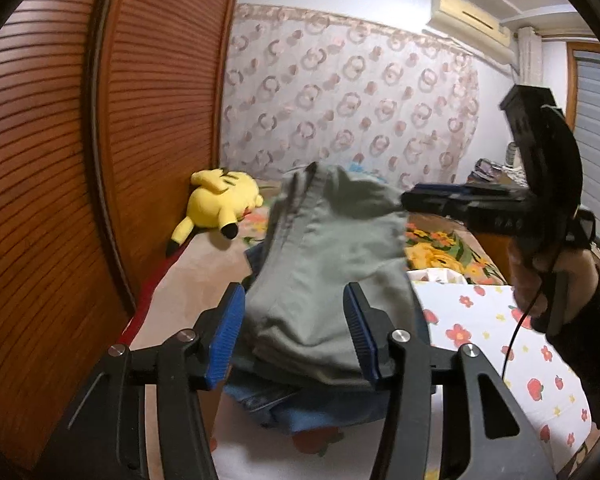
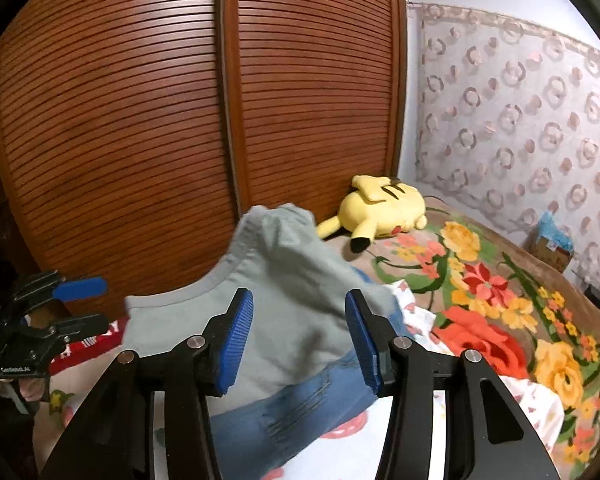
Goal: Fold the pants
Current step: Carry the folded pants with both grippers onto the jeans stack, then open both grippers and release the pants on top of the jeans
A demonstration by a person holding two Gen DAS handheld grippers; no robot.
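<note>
Grey-green pants [image 1: 328, 264] lie in a rumpled heap on top of blue jeans [image 1: 300, 408] on the bed. My left gripper [image 1: 294, 336] is open, its blue pads on either side of the heap's near end without pressing on it. My right gripper [image 1: 410, 198], held by a hand, reaches in from the right beside the pants' far edge. In the right wrist view the right gripper [image 2: 300, 342] is open too, with the pants [image 2: 292, 280] and jeans [image 2: 300, 412] showing between its pads. The left gripper [image 2: 105, 304] stands open at the far left.
Slatted wooden wardrobe doors [image 2: 140, 120] run close along the bed's side. A yellow plush toy [image 2: 384, 208] lies by them. A floral blanket [image 2: 500, 288], a red garment [image 2: 480, 340] and a white flower-print sheet [image 1: 500, 328] cover the bed. A small box [image 2: 552, 244] sits by the curtain.
</note>
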